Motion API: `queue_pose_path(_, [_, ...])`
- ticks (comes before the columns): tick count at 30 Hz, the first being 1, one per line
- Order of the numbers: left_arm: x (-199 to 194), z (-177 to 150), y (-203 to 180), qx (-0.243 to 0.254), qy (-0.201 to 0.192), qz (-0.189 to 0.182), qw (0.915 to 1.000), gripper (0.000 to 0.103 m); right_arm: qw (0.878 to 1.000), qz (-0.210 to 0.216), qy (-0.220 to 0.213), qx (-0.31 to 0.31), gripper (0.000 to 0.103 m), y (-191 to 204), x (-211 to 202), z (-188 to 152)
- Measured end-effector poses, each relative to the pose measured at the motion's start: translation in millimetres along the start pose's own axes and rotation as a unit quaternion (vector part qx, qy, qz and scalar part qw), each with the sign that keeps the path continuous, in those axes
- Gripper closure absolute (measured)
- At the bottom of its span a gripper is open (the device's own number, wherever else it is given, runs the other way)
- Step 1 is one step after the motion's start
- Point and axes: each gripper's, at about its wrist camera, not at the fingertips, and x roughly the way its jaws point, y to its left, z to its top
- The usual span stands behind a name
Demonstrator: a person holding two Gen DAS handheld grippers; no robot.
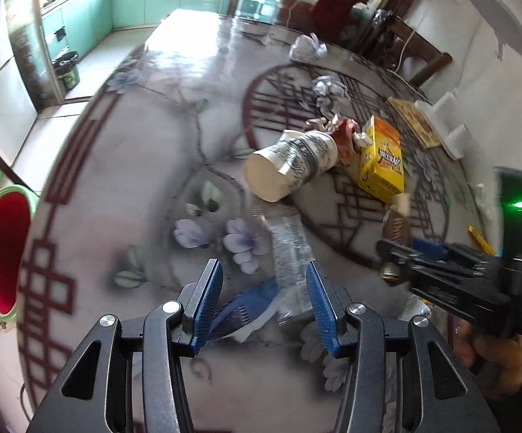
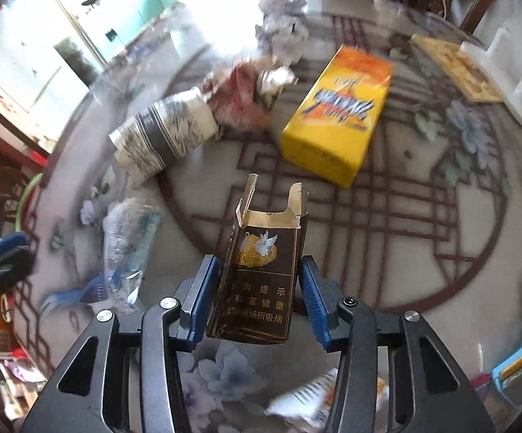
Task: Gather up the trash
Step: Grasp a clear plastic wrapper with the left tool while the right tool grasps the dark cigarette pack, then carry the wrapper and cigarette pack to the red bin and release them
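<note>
My right gripper (image 2: 257,288) is shut on a dark brown cigarette pack (image 2: 261,270) with its torn top open, both blue pads against its sides. The left wrist view shows that gripper (image 1: 387,256) at the right, a hand behind it. My left gripper (image 1: 264,292) is open above the table. A clear plastic wrapper (image 1: 289,249) and a blue-and-white wrapper (image 1: 242,306) lie below its fingers, untouched. More trash lies beyond: a paper cup (image 1: 289,162) on its side, a yellow box (image 1: 380,158), a crumpled red wrapper (image 1: 343,137) and crumpled paper (image 1: 329,90).
The round glass table (image 1: 134,151) has a flower print. A green-rimmed bin with a red liner (image 1: 1,252) stands off its left edge. A wooden board (image 1: 416,119), white foam pieces (image 1: 448,133) and a white bag (image 1: 306,48) lie far off. An orange-white wrapper (image 2: 307,400) lies near me.
</note>
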Motion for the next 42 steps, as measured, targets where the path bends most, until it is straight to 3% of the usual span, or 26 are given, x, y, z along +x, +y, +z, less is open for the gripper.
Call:
queue_pose_path(9, [38,10,-34,0.021,0.023,-0.018,0.9994,0.056,1.000,-0.015,-0.020,0.009,0.057,-11,-27,0])
queue_pose_path(14, [59,7,-40,0.038,0.041,0.002,0.9984,0.056,1.000,-0.012,-0.028,0.005,0.057,-5,-36,-1])
queue_pose_path(16, [65,5,-38,0.035,0.052,-0.003,0.9980,0.065,1.000,-0.009,-0.030,0.003,0.057,-3,-38,-1])
queue_pose_path(17, [67,4,-37,0.033,0.057,-0.005,0.9978,0.078,0.999,-0.008,-0.031,0.002,0.057,-2,-40,-1])
queue_pose_path(18, [67,3,-36,0.033,0.059,-0.005,0.9977,0.084,0.999,-0.007,-0.033,0.000,0.057,0,-41,-1])
queue_pose_path(22, [46,4,-30,0.036,0.024,0.005,0.9991,0.093,0.999,-0.002,-0.040,-0.005,0.057,9,-45,1])
queue_pose_path(27, [-4,13,-18,0.044,-0.050,0.036,0.9971,0.094,0.998,0.003,-0.059,-0.017,0.057,26,-54,7])
queue_pose_path(42, [-98,23,47,-0.005,-0.142,0.069,0.9875,0.094,0.992,0.028,-0.102,-0.065,0.056,91,-75,36])
